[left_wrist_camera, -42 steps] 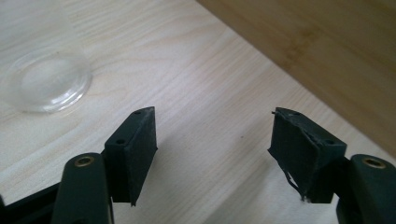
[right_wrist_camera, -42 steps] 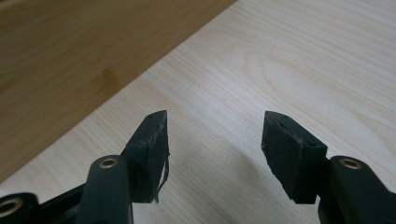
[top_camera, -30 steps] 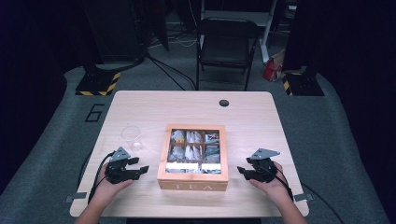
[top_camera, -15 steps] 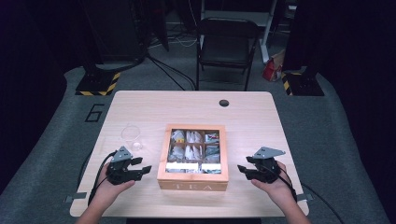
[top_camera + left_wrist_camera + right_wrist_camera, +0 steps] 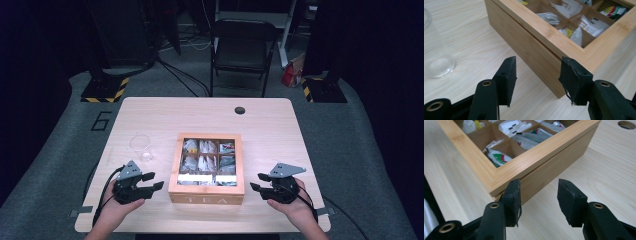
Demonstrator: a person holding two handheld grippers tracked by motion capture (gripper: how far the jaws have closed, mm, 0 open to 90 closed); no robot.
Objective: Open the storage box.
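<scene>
Since the earlier frame both hand-held grippers, left (image 5: 156, 181) and right (image 5: 256, 182), have risen slightly, jaws narrowing yet apart, empty. Risk: pads slipping off the tea box (image 5: 206, 192) corners, skidding it across the counter (image 5: 270, 125).

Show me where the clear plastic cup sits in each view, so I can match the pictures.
High view: the clear plastic cup stands left of the wooden tea box, beyond the left gripper.
Left gripper view: at the left edge, left of the jaws.
Right gripper view: I cannot find the cup there.
Shared landmark: the wooden tea box, centre in the high view, upper right in the left gripper view, upper middle in the right gripper view.
</scene>
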